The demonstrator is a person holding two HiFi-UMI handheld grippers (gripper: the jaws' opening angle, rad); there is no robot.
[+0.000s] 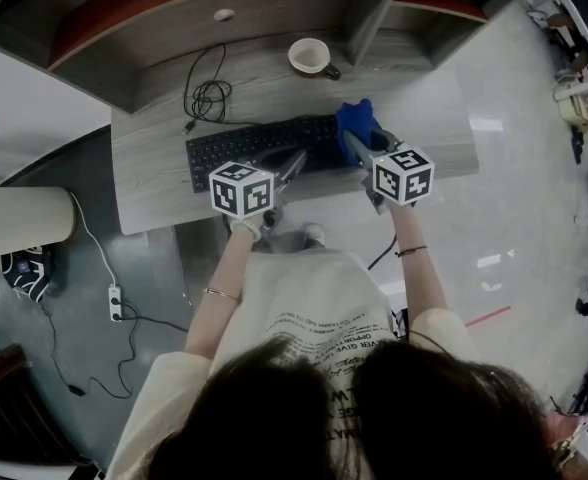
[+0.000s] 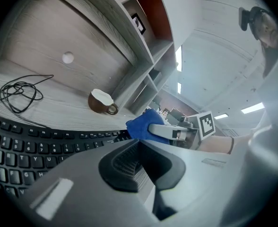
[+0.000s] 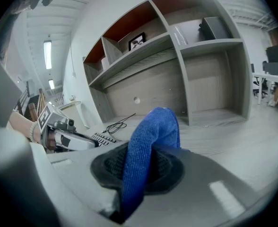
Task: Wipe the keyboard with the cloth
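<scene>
Evidently soft, light and limp, judging by the blue cloth folded over the pads of the right gripper. Clamped there between both jaws, bunched, with a rounded hump standing above the pinch. Held at the right end of the keyboard, touching it or just above; cannot tell which from the head view. Not slippery, by the look of the nubbly weave, so no call for a hard squeeze. Better gripped low on the fold, leaving a free flap to drag across the keys. Probably more apt to snag on key edges than to slide off.

As for the keyboard: flat, black, stiff, likely light enough to skid on the desk under a firm wipe. Worth steadying at the front rim or the left edge. Left gripper poised over the keyboard's middle, jaws pressed together on nothing.

Hard to make out:
- Contact or gap between the left tips and the keys.
- The amount of cloth below the right jaws, masked by the jaws themselves.
- The keyboard's right end, covered by cloth and gripper in the head view.
- Its left part, cut off at the frame edge in the left gripper view.

Farther back, a cup and a coiled cable, both apart from the keyboard.
</scene>
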